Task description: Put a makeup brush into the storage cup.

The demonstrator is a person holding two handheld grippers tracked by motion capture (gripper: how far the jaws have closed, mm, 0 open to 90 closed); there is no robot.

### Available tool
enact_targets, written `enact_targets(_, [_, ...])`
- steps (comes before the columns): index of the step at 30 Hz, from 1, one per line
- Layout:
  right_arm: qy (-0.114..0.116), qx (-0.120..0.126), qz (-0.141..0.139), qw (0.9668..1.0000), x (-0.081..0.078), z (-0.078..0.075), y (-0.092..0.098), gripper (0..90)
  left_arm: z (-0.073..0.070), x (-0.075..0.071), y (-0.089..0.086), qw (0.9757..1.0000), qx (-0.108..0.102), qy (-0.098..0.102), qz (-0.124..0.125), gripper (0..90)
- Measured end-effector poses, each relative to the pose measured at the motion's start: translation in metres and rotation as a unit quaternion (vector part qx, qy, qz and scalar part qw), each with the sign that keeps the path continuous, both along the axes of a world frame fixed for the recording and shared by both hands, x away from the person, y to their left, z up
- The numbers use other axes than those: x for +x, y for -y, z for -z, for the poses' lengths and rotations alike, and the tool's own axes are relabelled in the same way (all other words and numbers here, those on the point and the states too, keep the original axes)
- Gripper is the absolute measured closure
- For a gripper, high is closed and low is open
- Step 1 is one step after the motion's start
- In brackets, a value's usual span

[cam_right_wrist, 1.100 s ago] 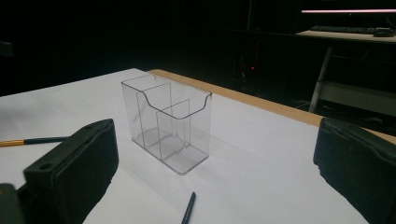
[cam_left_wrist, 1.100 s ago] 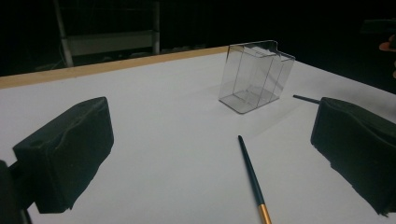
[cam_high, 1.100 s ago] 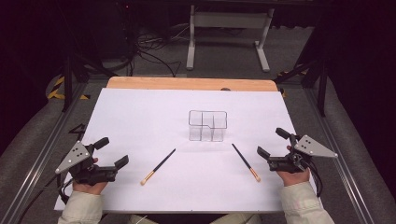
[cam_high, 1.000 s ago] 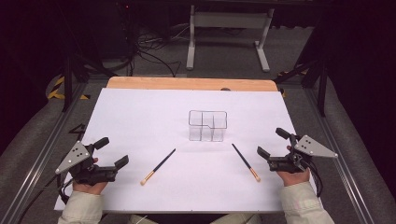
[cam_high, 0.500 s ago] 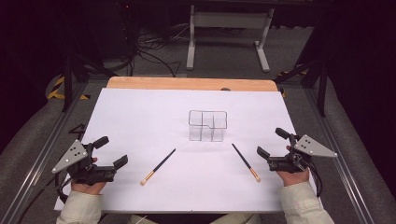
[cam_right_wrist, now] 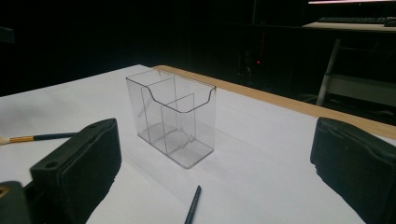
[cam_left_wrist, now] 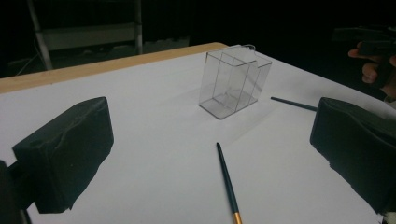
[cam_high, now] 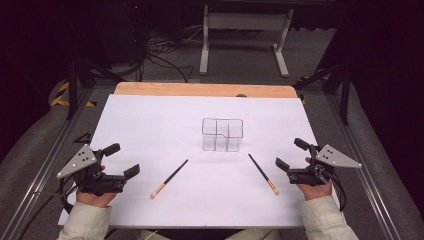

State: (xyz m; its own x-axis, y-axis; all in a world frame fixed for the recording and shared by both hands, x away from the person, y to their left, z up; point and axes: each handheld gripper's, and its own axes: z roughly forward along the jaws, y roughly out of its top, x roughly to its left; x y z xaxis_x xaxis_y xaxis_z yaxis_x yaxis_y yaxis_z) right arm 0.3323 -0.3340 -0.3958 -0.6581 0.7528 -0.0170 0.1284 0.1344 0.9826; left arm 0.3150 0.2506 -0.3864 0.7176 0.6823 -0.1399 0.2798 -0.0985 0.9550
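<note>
Nothing of the work appears to have been carried out yet. A clear plastic organizer [cam_high: 222,134], divided into compartments, is seen standing upright near the middle of the white sheet [cam_high: 150,125] that covers the counter [cam_high: 200,89], and every compartment is judged to be empty, since the bare floor of each can be seen through the walls in the right gripper view [cam_right_wrist: 175,119]. Two brushes are left lying flat on the sheet: the left brush [cam_high: 169,178] lies in front of the organizer and to its left, its pale tip pointed toward the person, and the right brush [cam_high: 263,173] lies in front and to its right, likewise angled. Neither brush is touched by anything. The left hand-held gripper [cam_high: 122,160] is held with its jaws spread wide and nothing between them, near the sheet's left edge and apart from the left brush. The right hand-held gripper [cam_high: 290,153] is likewise held wide and empty, just beside the right brush but not in contact with it. If the brushes are meant for the organizer, as their placement suggests, both pickups and both placements are still to be done, so the whole task is judged to remain ahead.
</note>
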Motion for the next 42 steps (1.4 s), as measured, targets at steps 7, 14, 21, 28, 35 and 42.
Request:
enact_targets(7, [-0.004, -0.002, 0.005, 1.0000, -0.001, 0.000, 0.002, 2.3, -0.008, 0.006, 0.008, 0.9986, 0.049, -0.020, 0.007, 0.2])
enact_targets(14, [0.001, -0.011, 0.021, 0.9997, -0.003, -0.002, 0.003, 0.4, -0.012, 0.011, 0.018, 0.9951, 0.089, -0.039, 0.018, 0.3])
enact_targets(21, [-0.006, -0.013, 0.023, 0.9996, -0.004, -0.004, 0.005, 1.7, -0.011, 0.017, 0.032, 0.9882, 0.130, -0.076, 0.030, 0.5])
enact_targets(28, [-0.015, -0.019, 0.010, 0.9997, -0.003, -0.003, 0.004, 4.8, -0.008, 0.023, 0.042, 0.9766, 0.174, -0.119, 0.039, 1.9])
enact_targets(35, [-0.020, -0.022, 0.005, 0.9995, -0.003, -0.003, 0.004, 7.1, -0.001, 0.031, 0.052, 0.9654, 0.196, -0.166, 0.043, 4.2])
enact_targets(42, [-0.028, -0.022, -0.003, 0.9994, -0.004, -0.003, 0.005, 13.3, 0.007, 0.038, 0.059, 0.9555, 0.215, -0.197, 0.043, 8.0])
